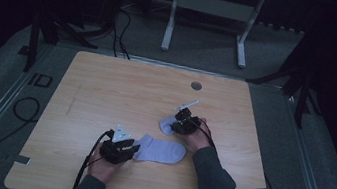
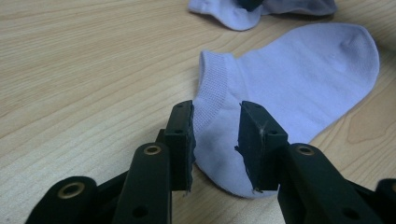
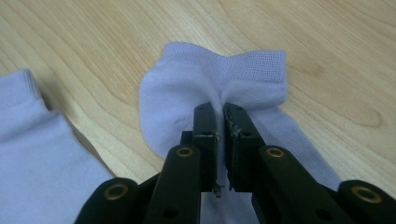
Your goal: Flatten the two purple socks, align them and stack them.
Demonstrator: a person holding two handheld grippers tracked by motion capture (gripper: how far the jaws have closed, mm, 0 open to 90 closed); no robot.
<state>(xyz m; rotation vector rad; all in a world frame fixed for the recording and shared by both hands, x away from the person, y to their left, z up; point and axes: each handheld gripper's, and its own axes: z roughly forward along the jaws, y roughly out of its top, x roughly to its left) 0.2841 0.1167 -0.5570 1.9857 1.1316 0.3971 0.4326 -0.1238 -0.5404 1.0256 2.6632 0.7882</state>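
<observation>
On the bench (image 1: 107, 85): right tool (image 3: 220, 116) at 3 o'clock pinches 1 sock (image 3: 187, 93); left tool (image 2: 215, 135) at 6 o'clock gapes, straddling second sock (image 2: 299, 79).

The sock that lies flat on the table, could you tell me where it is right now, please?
In the high view, the flat sock lies near the table's front middle, its cuff between the open left gripper fingers, the second sock just behind it.
</observation>
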